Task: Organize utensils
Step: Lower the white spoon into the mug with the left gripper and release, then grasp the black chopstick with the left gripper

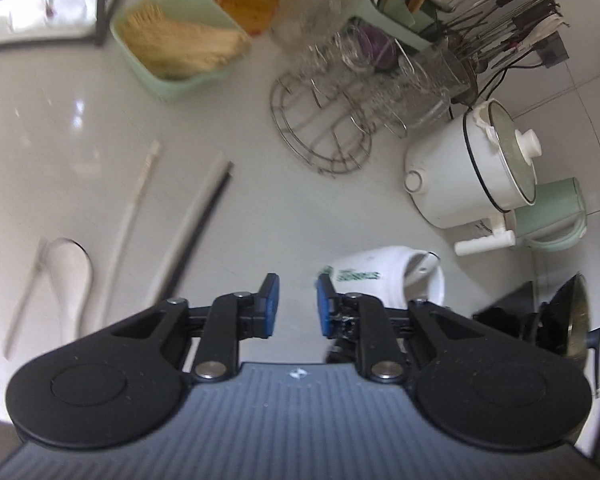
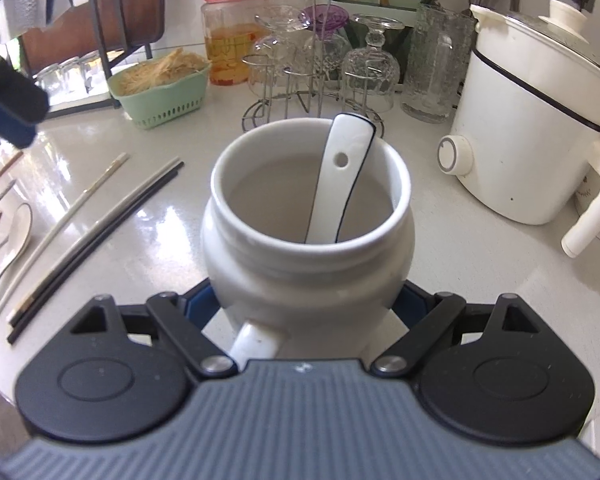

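White ceramic fills your right claw (image 2: 306, 308): its pads press the sides of the mug (image 2: 306, 224), which stands on the surface (image 2: 480, 264) with a white spoon (image 2: 342, 176) leaning handle-up inside. Your left claw (image 1: 298, 304) hangs over the surface, jaws parted with nothing between them. Toward the left edge lie another white spoon (image 2: 10, 240), a pale chopstick (image 2: 66, 220) and a black-and-grey pair (image 2: 100, 236), side by side.

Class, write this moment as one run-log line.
left gripper: open, empty | right gripper: fingers around white jar | in jar: white spoon | on counter: chopsticks, soup spoon
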Action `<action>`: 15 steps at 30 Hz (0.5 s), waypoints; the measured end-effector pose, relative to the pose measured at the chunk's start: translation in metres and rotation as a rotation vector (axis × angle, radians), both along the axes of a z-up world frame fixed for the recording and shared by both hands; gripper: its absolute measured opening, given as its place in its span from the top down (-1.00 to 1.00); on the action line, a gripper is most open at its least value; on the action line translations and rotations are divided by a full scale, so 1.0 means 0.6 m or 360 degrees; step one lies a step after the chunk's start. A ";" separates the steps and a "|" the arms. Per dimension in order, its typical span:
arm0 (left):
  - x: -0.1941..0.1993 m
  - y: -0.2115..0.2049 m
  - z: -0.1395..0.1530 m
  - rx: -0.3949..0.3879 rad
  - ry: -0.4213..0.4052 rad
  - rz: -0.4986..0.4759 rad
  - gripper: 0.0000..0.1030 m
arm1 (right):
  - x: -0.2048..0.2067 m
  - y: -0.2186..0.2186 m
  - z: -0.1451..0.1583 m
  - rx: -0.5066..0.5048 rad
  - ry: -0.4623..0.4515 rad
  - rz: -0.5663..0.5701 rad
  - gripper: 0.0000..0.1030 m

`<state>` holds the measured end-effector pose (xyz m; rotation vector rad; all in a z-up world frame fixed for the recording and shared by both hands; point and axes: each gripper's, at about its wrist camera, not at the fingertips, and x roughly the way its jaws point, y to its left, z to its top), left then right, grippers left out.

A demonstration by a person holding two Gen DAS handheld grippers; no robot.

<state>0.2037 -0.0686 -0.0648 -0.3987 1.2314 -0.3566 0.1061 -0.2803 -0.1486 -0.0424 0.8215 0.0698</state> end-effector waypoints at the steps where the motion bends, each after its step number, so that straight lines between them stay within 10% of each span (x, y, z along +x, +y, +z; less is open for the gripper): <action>1: -0.004 0.010 0.000 0.0032 -0.0038 0.0000 0.34 | 0.000 0.001 0.000 -0.0001 0.0002 -0.0008 -0.76; 4: -0.015 0.029 -0.007 0.0165 -0.0145 -0.0012 0.09 | 0.002 0.000 0.001 0.0008 0.0002 -0.0031 -0.76; 15: -0.052 0.043 -0.095 0.0463 -0.0261 -0.0183 0.09 | 0.012 0.014 0.001 0.0037 -0.0009 -0.0042 -0.78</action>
